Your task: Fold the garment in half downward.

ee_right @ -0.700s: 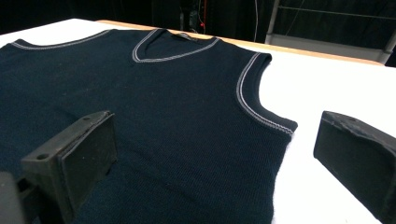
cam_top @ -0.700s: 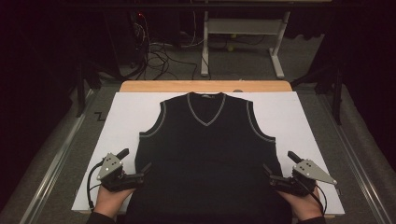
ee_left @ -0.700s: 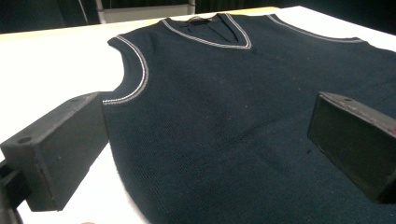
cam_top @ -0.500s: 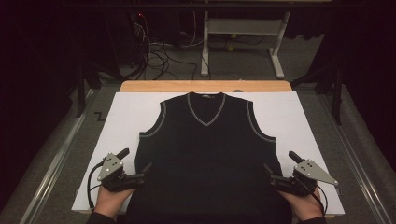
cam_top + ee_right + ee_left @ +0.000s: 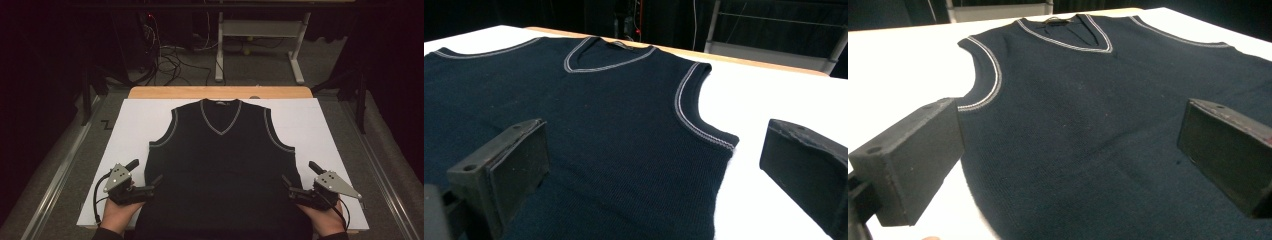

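Behind vest (image 5: pixel 222 160), cables (image 5: pixel 172 60), stand (image 5: pixel 260 35)

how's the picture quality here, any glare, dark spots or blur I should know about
High view: the white table cover is bright, the surroundings nearly black, and the dark vest shows little detail. Left gripper view: vest knit is sharp, near jaws slightly soft. Right gripper view: the white cover looks washed out, with no motion blur.

Dim room, bright tabletop, sharp, little shadow.
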`<action>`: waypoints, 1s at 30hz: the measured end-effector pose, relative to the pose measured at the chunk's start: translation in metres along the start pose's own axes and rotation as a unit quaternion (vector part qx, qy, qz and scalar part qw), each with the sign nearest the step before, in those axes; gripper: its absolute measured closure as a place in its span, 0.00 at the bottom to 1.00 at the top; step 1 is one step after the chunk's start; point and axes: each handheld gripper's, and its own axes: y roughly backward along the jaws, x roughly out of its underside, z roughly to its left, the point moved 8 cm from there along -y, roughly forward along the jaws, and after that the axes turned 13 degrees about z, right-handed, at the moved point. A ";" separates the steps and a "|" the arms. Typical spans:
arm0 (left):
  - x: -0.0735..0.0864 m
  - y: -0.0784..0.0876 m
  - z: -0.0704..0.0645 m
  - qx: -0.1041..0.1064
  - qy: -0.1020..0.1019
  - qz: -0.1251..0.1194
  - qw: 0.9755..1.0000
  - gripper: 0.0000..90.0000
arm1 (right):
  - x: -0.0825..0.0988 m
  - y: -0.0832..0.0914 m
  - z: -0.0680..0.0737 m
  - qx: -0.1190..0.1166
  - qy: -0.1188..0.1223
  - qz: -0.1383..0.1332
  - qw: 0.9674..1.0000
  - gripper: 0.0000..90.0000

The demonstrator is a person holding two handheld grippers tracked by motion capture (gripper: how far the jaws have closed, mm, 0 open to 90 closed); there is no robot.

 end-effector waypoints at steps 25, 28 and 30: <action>-0.017 -0.021 0.022 -0.022 0.020 0.029 0.999 0.00 | -0.031 -0.052 -0.011 0.016 -0.005 0.029 0.999 0.00; -0.025 -0.025 0.027 -0.027 0.029 0.028 0.999 0.00 | -0.034 -0.061 -0.019 0.028 -0.010 0.035 0.999 0.00; -0.026 -0.030 0.030 -0.032 0.031 0.037 0.998 0.00 | -0.035 -0.065 -0.024 0.034 -0.012 0.039 0.999 0.00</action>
